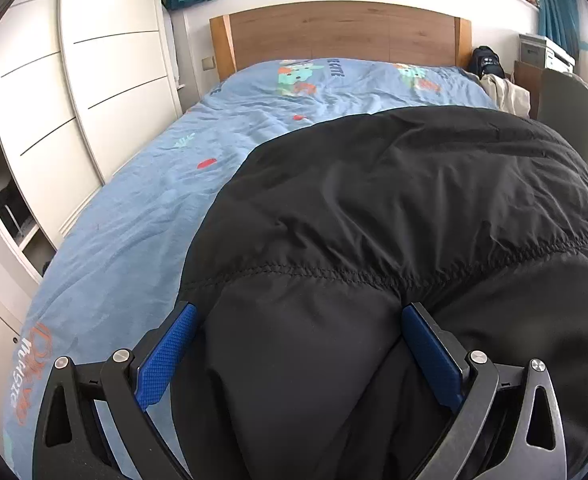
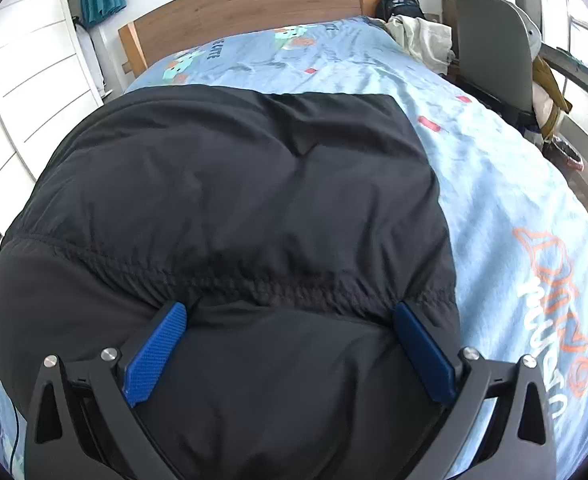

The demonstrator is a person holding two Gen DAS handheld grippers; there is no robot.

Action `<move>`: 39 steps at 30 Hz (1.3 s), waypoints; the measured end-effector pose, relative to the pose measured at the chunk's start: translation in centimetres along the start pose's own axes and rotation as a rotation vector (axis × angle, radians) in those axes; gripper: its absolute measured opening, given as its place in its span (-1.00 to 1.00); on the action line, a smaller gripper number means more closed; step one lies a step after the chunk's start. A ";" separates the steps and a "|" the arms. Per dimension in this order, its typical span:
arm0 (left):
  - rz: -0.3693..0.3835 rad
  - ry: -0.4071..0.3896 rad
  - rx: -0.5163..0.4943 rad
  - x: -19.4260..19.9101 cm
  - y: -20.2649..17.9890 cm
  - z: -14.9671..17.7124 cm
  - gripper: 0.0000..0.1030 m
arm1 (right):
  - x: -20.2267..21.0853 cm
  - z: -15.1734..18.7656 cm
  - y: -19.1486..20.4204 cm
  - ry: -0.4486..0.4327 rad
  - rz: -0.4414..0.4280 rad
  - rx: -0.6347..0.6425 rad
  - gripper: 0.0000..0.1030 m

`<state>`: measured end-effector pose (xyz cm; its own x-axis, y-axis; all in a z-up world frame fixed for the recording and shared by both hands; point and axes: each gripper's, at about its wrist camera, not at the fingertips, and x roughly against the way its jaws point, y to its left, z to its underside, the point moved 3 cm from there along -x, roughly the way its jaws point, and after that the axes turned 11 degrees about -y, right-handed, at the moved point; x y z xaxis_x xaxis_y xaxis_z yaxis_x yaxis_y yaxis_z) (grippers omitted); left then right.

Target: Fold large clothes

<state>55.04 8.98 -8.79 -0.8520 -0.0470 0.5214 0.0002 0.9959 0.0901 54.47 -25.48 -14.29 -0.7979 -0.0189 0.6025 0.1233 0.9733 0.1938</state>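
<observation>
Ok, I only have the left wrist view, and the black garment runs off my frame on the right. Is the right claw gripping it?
Observer: No. The right claw is wide open, and the black jacket bulges up between its fingers, whose tips sit just short of the stitched seam.
Operator: Where does the jacket's right edge end?
Observer: On the bed. The blue bedcover shows all along its right side.
Operator: And the far end on that side?
Observer: The far right corner looks square and seems to lie flat on the bedcover.
</observation>
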 end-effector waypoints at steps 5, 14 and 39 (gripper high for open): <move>-0.005 0.011 0.006 0.1 0.0 0.2 0.99 | 0.7 0.6 -0.8 0.000 0.006 -0.003 1.00; -0.008 0.027 0.001 0.4 0.3 0.5 0.99 | 1.8 0.9 -2.0 0.017 0.023 -0.030 1.00; 0.052 0.109 0.130 4.2 6.1 2.1 0.99 | 8.7 2.5 -8.7 0.040 0.096 -0.086 1.00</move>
<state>50.31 15.00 -7.85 -0.7908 0.0041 0.6120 -0.0306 0.9985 -0.0461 44.94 -33.54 -12.68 -0.7559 0.0624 0.6517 0.2496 0.9477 0.1988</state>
